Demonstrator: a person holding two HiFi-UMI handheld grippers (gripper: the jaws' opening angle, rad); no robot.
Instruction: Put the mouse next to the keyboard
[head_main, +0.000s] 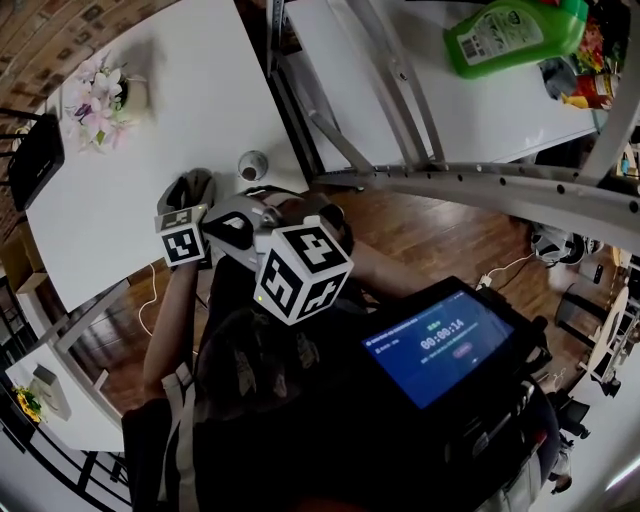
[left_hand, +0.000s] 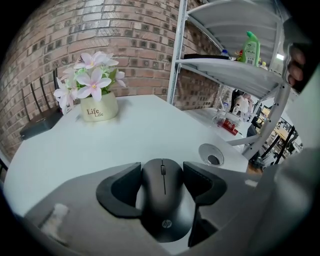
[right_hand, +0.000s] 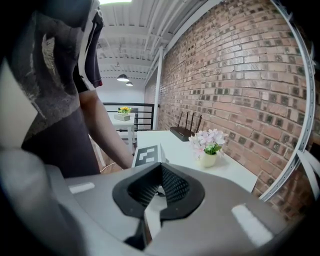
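A black mouse (left_hand: 165, 200) sits between the jaws of my left gripper (left_hand: 162, 174), which is shut on its sides, over the near edge of the white table (left_hand: 140, 130). In the head view the left gripper (head_main: 188, 195) reaches over that table edge, its marker cube just behind it. My right gripper (right_hand: 161, 167) is shut with nothing in it, its tips meeting, and it hangs off the table beside the left one. No keyboard shows in any view.
A flower pot (left_hand: 99, 107) and a black router (left_hand: 37, 124) stand at the table's far side. A round cable hole (left_hand: 212, 155) lies near the right corner. A metal shelf rack (head_main: 480, 185) holding a green bottle (head_main: 515, 35) stands to the right.
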